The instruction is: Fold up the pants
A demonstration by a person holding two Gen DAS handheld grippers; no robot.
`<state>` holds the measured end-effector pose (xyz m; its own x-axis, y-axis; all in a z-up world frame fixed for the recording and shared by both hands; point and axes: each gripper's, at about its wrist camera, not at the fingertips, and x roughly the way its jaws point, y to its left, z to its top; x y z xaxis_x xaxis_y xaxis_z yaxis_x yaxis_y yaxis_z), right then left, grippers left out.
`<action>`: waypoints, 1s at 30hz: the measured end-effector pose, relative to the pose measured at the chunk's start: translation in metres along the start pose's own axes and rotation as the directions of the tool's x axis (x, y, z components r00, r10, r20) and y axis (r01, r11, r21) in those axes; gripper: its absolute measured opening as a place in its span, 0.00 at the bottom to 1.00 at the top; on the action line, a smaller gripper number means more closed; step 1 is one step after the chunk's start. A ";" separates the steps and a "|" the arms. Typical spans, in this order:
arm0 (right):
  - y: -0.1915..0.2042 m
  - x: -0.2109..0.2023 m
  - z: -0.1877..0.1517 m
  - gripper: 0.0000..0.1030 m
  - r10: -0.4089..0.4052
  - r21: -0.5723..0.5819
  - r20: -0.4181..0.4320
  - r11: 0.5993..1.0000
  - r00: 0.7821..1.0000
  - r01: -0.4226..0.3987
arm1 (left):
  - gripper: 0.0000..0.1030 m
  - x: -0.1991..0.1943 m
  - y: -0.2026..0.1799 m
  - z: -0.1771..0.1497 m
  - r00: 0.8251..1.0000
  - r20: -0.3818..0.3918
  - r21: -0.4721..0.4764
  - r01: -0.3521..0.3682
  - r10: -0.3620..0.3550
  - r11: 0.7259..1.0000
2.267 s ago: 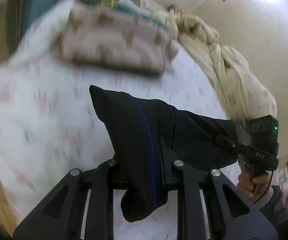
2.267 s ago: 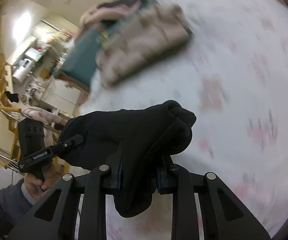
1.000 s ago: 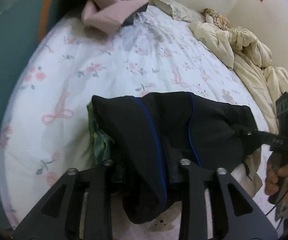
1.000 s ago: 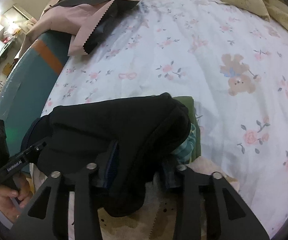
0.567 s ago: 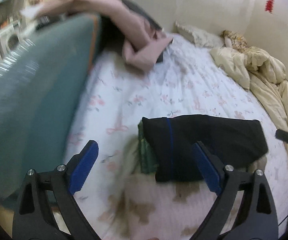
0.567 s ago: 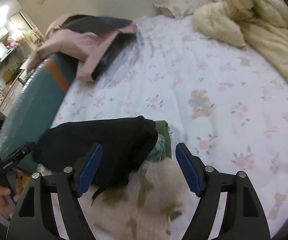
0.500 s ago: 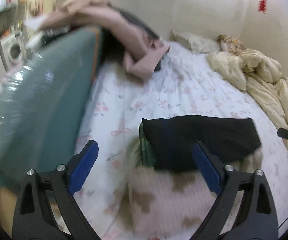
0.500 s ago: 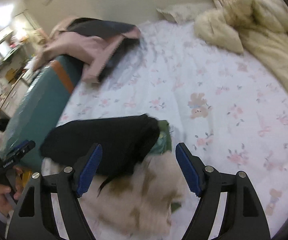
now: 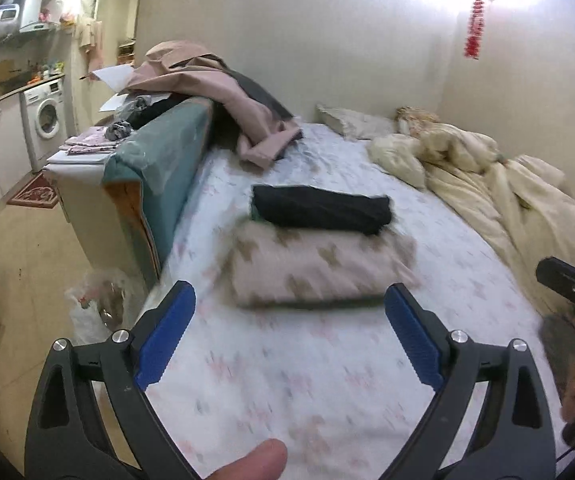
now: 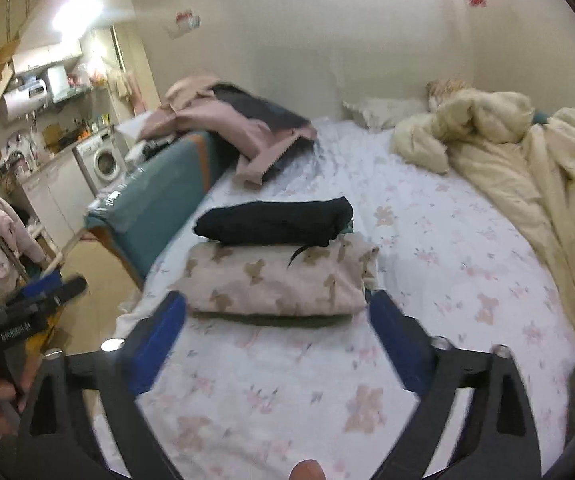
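The folded black pants (image 9: pixel 321 209) lie on the floral bed sheet (image 9: pixel 327 368), resting on the back of a stack with a folded pink bear-print garment (image 9: pixel 315 272) in front. They also show in the right wrist view (image 10: pixel 275 222) above the bear-print garment (image 10: pixel 279 280). My left gripper (image 9: pixel 287 340) is open and empty, held back from the stack. My right gripper (image 10: pixel 277 344) is open and empty, just short of the stack's near edge. A green item peeks out beneath the pants (image 10: pixel 349 227).
A teal headboard-like panel (image 9: pixel 159 160) runs along the bed's left side with a pink jacket (image 9: pixel 223 96) draped over it. A cream duvet (image 9: pixel 507 192) is bunched at the right. A white plastic bag (image 9: pixel 91 304) lies on the floor at left. A washing machine (image 9: pixel 45 120) stands far left.
Both grippers let go of the black pants, opened, and pulled back from the bed. The pants now lie folded on the stack.
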<state>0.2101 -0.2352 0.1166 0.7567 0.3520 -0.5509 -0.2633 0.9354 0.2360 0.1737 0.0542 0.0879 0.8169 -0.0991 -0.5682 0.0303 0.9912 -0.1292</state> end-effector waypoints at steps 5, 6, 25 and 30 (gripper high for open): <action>0.020 -0.054 -0.040 1.00 -0.026 0.015 0.036 1.000 0.999 0.025 | 1.00 -0.067 -0.017 -0.037 0.994 0.083 0.056 -0.071 0.066 0.996; 0.024 -0.064 -0.050 1.00 -0.035 0.015 0.050 0.999 0.998 0.035 | 1.00 -0.079 -0.020 -0.046 0.992 0.096 0.068 -0.083 0.076 0.994; 0.046 -0.078 -0.122 1.00 -0.154 -0.053 0.077 0.986 0.985 0.159 | 1.00 -0.097 -0.032 -0.105 0.988 0.117 0.081 -0.111 0.101 0.991; 0.043 -0.072 -0.122 1.00 -0.166 -0.032 0.064 0.985 0.984 0.169 | 1.00 -0.091 -0.035 -0.105 0.993 0.090 0.095 -0.087 0.078 0.992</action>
<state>0.0709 -0.2160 0.0687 0.8269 0.1887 -0.5298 -0.1508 0.9819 0.1144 0.0381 0.0196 0.0592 0.8650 -0.0129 -0.5015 0.0139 0.9999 -0.0018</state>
